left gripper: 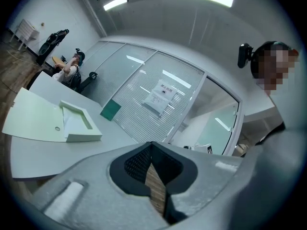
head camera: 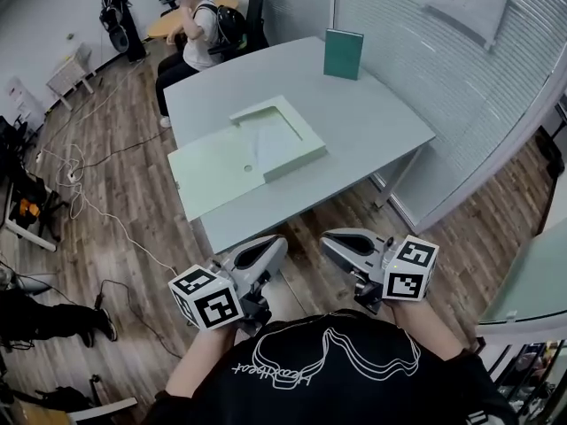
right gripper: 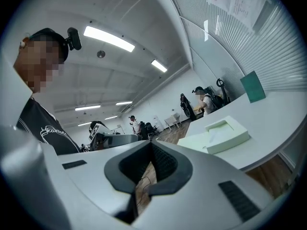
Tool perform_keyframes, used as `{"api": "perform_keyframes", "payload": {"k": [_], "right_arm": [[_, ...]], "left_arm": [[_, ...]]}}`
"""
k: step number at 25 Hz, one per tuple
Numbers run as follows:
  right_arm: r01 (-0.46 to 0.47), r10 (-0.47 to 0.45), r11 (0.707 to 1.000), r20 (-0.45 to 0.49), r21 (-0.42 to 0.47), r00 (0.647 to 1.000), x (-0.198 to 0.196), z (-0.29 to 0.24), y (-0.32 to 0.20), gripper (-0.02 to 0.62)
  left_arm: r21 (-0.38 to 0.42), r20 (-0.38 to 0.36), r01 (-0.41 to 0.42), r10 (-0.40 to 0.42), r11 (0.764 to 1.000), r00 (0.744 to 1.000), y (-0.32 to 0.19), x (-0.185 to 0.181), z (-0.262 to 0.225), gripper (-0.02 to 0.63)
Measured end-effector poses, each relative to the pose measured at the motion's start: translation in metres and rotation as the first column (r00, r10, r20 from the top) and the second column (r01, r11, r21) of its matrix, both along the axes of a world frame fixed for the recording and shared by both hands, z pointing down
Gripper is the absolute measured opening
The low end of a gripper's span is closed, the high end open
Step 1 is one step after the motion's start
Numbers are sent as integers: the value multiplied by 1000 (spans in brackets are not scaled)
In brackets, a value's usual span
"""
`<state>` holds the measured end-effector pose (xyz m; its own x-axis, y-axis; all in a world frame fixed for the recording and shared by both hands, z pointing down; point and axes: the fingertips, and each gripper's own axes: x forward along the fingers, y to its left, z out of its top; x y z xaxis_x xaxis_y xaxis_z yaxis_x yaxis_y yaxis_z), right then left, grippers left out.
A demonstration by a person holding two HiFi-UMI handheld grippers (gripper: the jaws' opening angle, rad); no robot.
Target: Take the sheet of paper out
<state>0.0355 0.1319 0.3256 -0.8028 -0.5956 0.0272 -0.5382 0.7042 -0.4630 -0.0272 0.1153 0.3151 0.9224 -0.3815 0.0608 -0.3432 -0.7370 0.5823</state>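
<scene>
A pale green file box [head camera: 288, 140] lies open on the grey table [head camera: 372, 131], its lid [head camera: 217, 171] flat toward the near left. A white sheet of paper [head camera: 264, 138] rests in the box's recess. Both grippers hang close to my chest, well short of the table and apart from the box. My left gripper [head camera: 268, 257] is shut with nothing in it, and my right gripper [head camera: 335, 243] looks shut and empty too. The box appears again in the left gripper view [left gripper: 79, 123] and in the right gripper view [right gripper: 223, 134].
A dark green book [head camera: 343, 54] stands upright at the table's far edge. A person [head camera: 199, 34] sits at the far left corner. Cables [head camera: 80, 184] trail over the wooden floor to the left. A glass partition with blinds [head camera: 461, 78] runs along the right.
</scene>
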Motion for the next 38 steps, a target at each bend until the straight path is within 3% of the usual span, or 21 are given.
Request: {"api": "perform_keyframes", "payload": {"k": [10,19,27,38], "right_arm": [[17,-15,995,23,-94,1000,9,40,-76,6],[-19,25,990,45,-136,999,29,46,-189,6],[-33,44,984,61,-173,997,40,54,-279,6],[-9,23,976,62,-216,998,34,74,-338,6]], "left_arm": [[-93,-58,23,-28,995,998,-75,1,32,12],[-121,5,-27,28,992,1000,-193,22,45,12],[-142,43,-10,16,990,999,-291,26,55,14],[-235,70,74,-60,969,996,-371,-5,95,125]]}}
